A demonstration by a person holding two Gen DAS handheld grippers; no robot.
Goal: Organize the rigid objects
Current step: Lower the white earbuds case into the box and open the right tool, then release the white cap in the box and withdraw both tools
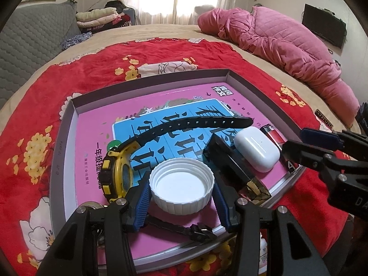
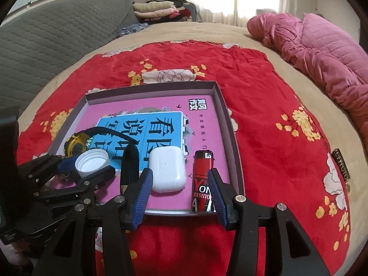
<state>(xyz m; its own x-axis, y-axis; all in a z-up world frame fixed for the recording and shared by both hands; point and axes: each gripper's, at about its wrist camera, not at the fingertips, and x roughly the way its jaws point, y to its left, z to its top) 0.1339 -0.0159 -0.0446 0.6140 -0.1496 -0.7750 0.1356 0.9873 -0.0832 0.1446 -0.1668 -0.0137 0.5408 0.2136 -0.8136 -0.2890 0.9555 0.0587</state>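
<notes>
In the shallow box (image 1: 69, 124) on the bed, the left gripper (image 1: 181, 197) stands with its blue pads around the white bottle cap (image 1: 181, 189), seemingly touching its ribbed sides; this cap looks light, stiff plastic, best taken by that ribbed wall. Further right, the right gripper (image 2: 181, 191) hangs wide apart and empty over the smooth, probably slippery white earbud case (image 2: 168, 172) and the red lighter (image 2: 202, 179).

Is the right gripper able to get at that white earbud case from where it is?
Probably yes. The right gripper is open, the white earbud case lies just ahead between its fingers, nothing on top; the red lighter lies close beside it.
</notes>
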